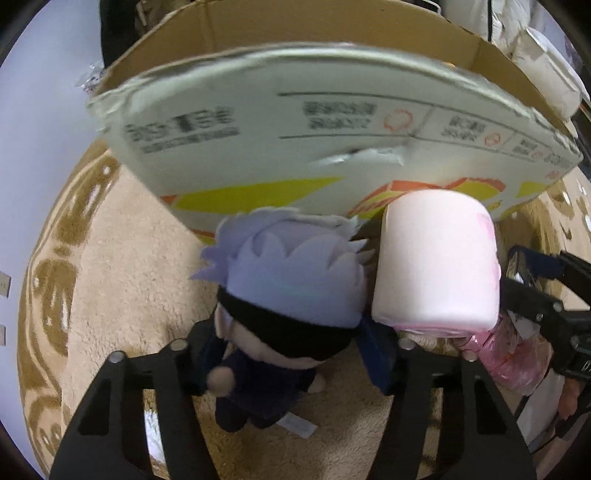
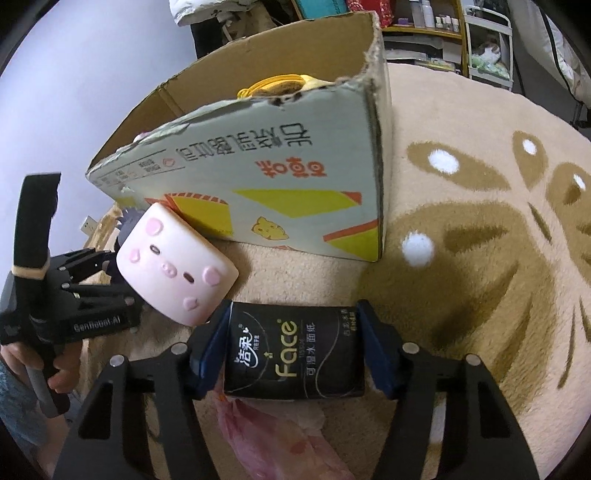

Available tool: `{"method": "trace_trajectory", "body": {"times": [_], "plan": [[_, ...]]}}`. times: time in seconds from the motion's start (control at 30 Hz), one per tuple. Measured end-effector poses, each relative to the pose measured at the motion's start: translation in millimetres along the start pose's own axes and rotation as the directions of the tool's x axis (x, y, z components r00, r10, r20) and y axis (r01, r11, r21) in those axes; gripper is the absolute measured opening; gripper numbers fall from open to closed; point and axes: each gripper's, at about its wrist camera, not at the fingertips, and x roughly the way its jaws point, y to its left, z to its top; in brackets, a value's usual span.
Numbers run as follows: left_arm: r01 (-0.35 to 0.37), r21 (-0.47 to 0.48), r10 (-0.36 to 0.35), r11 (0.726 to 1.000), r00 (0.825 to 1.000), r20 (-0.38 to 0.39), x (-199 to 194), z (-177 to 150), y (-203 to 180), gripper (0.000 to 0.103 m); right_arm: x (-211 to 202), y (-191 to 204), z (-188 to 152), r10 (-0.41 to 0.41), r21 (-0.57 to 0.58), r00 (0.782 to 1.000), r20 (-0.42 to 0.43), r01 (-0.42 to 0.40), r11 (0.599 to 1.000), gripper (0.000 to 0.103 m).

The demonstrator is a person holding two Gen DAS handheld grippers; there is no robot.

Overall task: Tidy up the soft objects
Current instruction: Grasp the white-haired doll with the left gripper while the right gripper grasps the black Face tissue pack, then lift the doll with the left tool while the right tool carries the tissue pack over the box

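My left gripper (image 1: 291, 354) is shut on a plush doll (image 1: 284, 295) with pale purple hair, a black blindfold and dark clothes, held above the rug. A pink pig-face pillow (image 1: 436, 258) leans beside it against the open cardboard box (image 1: 295, 140); it also shows in the right wrist view (image 2: 173, 262). My right gripper (image 2: 291, 354) is shut on a black tissue pack (image 2: 293, 350) marked "Face", just in front of the box (image 2: 258, 166). A yellow plush (image 2: 277, 86) lies inside the box.
A beige and brown patterned rug (image 2: 480, 221) covers the floor. A pink plastic bag (image 2: 266, 435) lies under my right gripper. The left gripper (image 2: 92, 291) and the hand holding it show at the left. Shelves (image 2: 461, 33) stand behind.
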Motion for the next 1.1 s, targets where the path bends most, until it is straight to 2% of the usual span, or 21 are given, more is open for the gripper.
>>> {"method": "trace_trajectory", "body": {"times": [0.33,0.5,0.73,1.1], "plan": [[-0.023,-0.092,0.023,0.996,1.000,0.004,-27.2,-16.2,13.4,0.055,-8.3,10.9,-4.7,-0.021,-0.020,0.999,0.026,0.022,1.000,0.068],[-0.073,-0.167,0.082,0.983,0.996,0.046,-56.7,-28.7,11.4,0.055,-16.2,19.7,-3.5,-0.027,-0.037,0.998,0.051,0.029,0.999,0.068],[-0.106,-0.242,0.142,0.964,0.981,0.135,-98.9,-50.2,20.6,0.055,-38.4,31.0,-11.1,-0.029,-0.053,0.995,0.099,0.034,0.998,0.068],[-0.126,-0.255,0.193,0.959,0.948,0.254,-131.8,-42.9,18.3,0.055,-80.0,40.7,-13.0,-0.034,-0.062,0.978,0.207,0.048,0.997,0.068]]}}
